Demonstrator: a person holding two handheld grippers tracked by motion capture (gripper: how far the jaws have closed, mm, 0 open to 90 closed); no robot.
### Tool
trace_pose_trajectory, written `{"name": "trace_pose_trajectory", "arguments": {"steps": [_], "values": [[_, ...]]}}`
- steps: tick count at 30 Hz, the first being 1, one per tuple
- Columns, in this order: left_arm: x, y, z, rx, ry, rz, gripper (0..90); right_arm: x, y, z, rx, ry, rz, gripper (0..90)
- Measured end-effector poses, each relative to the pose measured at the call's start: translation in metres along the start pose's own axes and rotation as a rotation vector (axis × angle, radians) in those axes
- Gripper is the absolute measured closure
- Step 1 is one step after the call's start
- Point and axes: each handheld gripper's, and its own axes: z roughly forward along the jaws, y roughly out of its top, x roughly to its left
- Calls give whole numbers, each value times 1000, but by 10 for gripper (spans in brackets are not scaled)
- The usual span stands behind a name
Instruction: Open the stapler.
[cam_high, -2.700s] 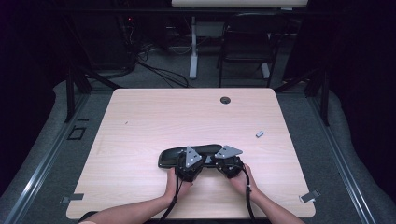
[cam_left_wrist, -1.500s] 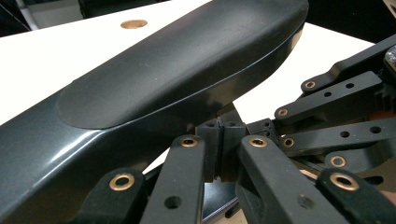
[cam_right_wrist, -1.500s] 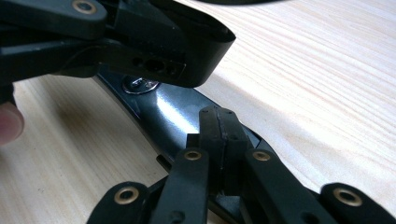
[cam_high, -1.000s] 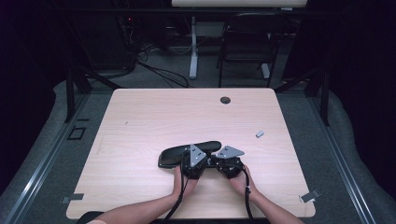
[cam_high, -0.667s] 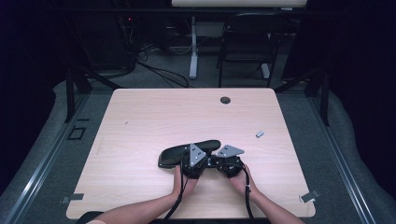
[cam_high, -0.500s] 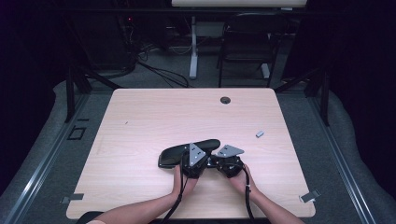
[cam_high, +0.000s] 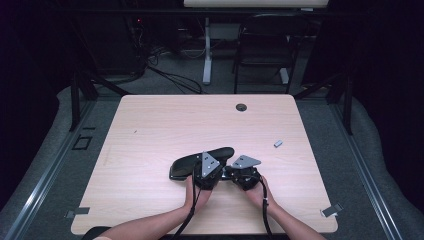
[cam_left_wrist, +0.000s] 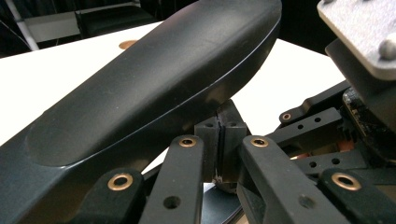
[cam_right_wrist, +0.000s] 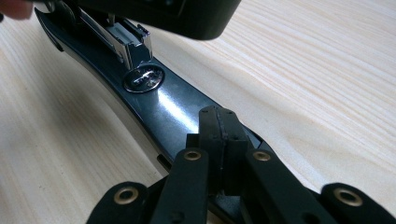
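A pale wooden table fills the middle of the high view, with a dark floor and a black chair beyond its far edge. On the near half of the table lies a large black stapler, stretched slantwise from lower left to upper right. From the right gripper view its shiny base rests on the wood and the metal staple channel hangs just above the round anvil. The left gripper sits at the stapler's near side, its jaws pressed together under the curved top. The right gripper, just beside it, has its jaws pressed together over the base's near end. A small grey piece lies well apart to the right.
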Motion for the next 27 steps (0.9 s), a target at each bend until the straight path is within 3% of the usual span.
{"name": "trace_pose_trajectory", "arguments": {"steps": [8,27], "values": [[1,4,-2,-11,-3,-29,888,1,0,0,-2,0,1,900],[4,12,-9,-37,-7,-55,883,1,0,1,-8,-2,1,900]]}}
